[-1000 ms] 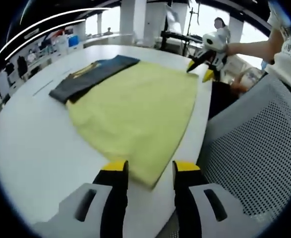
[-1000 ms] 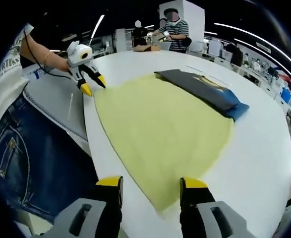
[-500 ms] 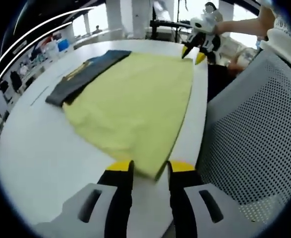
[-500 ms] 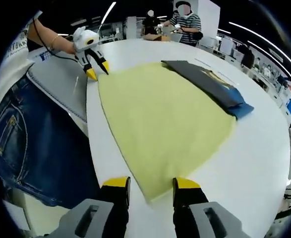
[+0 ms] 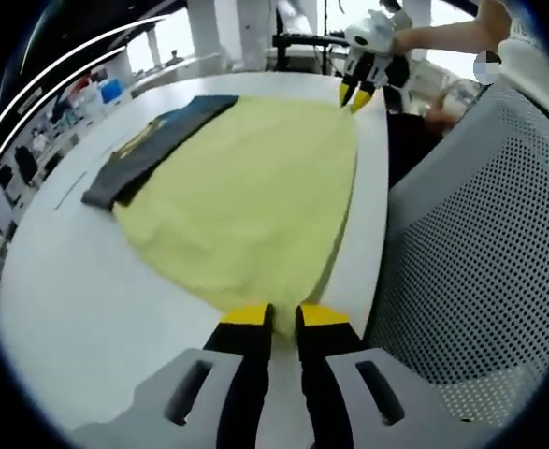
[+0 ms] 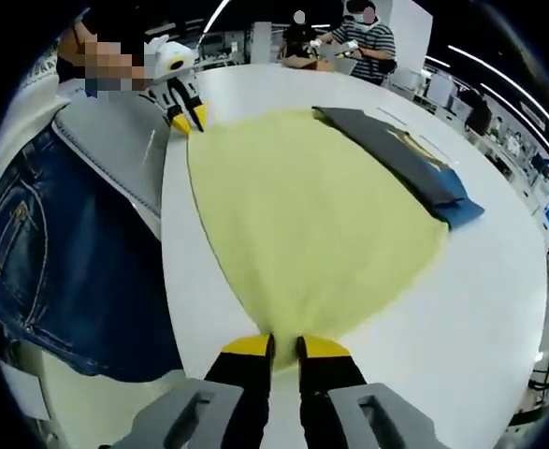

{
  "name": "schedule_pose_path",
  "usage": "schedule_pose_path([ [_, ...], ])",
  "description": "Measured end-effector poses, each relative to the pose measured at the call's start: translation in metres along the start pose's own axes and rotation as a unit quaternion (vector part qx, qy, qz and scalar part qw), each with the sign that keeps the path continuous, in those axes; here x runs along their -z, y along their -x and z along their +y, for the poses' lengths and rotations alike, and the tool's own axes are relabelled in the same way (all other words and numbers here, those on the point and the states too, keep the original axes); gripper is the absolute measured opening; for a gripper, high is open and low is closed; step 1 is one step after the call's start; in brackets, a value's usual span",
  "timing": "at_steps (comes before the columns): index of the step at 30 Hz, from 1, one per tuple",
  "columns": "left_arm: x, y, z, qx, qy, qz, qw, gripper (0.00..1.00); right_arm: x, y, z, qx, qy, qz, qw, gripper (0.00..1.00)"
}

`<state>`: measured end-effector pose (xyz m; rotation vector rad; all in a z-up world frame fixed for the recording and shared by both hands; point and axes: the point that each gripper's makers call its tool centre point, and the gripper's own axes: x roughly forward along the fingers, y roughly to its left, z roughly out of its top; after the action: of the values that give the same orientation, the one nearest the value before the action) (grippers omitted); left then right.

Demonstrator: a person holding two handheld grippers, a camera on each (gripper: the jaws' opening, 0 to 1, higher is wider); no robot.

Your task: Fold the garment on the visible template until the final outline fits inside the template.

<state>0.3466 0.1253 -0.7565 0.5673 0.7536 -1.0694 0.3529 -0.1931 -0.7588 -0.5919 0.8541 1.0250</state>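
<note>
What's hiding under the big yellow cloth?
The yellow cloth lies on the white table, and one edge covers part of a dark folded garment. Whatever else sits beneath the cloth is covered, so it cannot be seen.

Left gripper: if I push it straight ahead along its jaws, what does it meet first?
The yellow garment: the left gripper already has its near corner between nearly shut jaws. Further along lies more yellow cloth, then probably the right gripper at the far corner.

A large white table (image 5: 78, 309) stands in an open office lit by ceiling light strips (image 5: 78, 56). A grey mesh chair back (image 5: 480, 253) sits beside it; bright windows (image 5: 166, 42) line the far wall.
</note>
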Motion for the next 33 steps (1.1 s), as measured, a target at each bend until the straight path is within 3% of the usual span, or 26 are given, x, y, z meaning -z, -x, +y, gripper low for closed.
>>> schedule_pose_path([
  [17, -0.004, 0.009, 0.003, -0.007, 0.047, -0.009, 0.9988, 0.0, -0.004, 0.004, 0.002, 0.002, -0.036, -0.03, 0.9989, 0.0],
  [33, -0.001, 0.021, -0.008, 0.002, 0.078, -0.005, 0.9969, 0.0, -0.006, 0.009, 0.023, -0.013, -0.064, -0.042, 0.997, 0.0],
])
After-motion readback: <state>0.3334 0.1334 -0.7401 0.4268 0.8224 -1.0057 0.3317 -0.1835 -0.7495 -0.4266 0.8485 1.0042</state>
